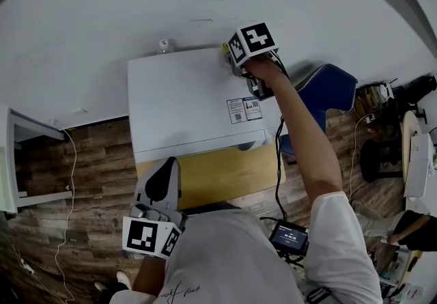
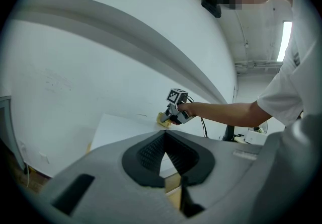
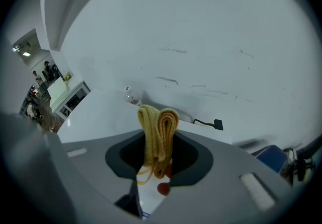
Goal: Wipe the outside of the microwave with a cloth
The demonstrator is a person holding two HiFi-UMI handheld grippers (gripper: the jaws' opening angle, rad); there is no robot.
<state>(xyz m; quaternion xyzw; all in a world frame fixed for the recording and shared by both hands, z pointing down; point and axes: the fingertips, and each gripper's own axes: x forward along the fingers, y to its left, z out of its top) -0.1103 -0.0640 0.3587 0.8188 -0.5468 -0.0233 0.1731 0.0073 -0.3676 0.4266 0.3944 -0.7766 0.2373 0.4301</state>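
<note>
We see the right gripper (image 1: 232, 58) at the far right corner of the white microwave's (image 1: 181, 101) top, close to the wall (image 1: 136, 2), its fingers clenched on a folded yellow cloth (image 3: 159, 125) that sticks out between them. The left gripper (image 1: 164, 171) hangs well apart from it, before the microwave's near edge and close to the person's (image 1: 225, 261) body, its 2 fingers pressed together with nothing between them.

Head view steeply down over microwave (image 1: 184, 101); both gripper views face wall (image 3: 201, 26), share microwave top.
</note>
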